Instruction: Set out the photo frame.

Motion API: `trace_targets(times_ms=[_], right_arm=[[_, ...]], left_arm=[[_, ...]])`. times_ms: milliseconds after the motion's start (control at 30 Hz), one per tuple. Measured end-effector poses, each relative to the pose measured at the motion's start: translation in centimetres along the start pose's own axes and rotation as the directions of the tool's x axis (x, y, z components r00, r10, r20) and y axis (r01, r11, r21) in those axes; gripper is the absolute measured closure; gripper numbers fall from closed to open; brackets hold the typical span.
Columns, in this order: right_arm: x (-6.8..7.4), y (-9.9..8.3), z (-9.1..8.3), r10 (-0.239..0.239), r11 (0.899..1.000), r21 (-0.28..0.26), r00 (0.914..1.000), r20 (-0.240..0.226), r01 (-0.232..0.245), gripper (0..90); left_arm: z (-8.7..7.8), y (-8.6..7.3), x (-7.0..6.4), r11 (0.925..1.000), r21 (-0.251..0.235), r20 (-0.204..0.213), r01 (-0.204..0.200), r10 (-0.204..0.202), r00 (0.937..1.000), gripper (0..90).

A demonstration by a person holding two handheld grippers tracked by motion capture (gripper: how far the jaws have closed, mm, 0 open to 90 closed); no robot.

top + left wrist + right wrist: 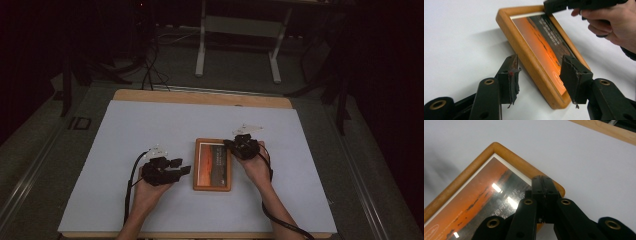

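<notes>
Frame [212,165] flat mid-table; left tongs [539,75] straddle near corner.

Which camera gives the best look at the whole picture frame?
The high view: the picture frame lies flat on the table, all four wooden edges visible. The left gripper view shows it close and slanted, its near corner between open jaws. The right gripper view shows one corner, partly behind shut jaws.
</notes>
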State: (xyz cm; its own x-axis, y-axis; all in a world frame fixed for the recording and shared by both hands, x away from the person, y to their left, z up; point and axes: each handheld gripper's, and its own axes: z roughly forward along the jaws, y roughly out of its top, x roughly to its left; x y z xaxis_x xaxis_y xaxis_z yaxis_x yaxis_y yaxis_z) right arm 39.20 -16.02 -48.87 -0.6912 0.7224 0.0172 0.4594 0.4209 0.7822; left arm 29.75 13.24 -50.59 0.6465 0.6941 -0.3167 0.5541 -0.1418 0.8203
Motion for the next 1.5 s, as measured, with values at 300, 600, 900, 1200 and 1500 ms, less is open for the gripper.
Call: trace_targets(times_ms=[300,600,900,1200,1500], right_arm=[[0.0,-0.1,0.3,0.001,1.000,0.003,1.0000,-0.007,-0.001,90.0],[-0.3,-0.3,0.3,0.012,1.000,-0.002,0.9998,-0.013,-0.012,90.0],[-1.2,-0.9,0.3,0.047,0.999,0.012,0.9989,-0.009,-0.046,90.0],[-2.3,-1.9,0.7,0.088,0.996,0.033,0.9961,0.006,-0.088,90.0],[-2.8,-2.6,1.1,0.125,0.991,0.046,0.9922,0.009,-0.125,90.0]], left_arm=[[0.5,-0.3,-0.8,0.9997,-0.013,-0.026,-0.021,0.020,0.9995,43.4],[0.8,-0.4,-0.9,0.9996,-0.022,-0.017,-0.016,0.016,0.9997,37.0],[0.9,-0.2,-1.5,0.9993,-0.037,-0.007,0.000,0.000,1.0000,33.4],[1.1,0.1,-2.4,0.9987,-0.050,0.004,0.003,-0.003,1.0000,27.5],[2.2,0.4,-3.9,0.9993,-0.037,0.023,0.005,-0.005,0.9997,21.8]])
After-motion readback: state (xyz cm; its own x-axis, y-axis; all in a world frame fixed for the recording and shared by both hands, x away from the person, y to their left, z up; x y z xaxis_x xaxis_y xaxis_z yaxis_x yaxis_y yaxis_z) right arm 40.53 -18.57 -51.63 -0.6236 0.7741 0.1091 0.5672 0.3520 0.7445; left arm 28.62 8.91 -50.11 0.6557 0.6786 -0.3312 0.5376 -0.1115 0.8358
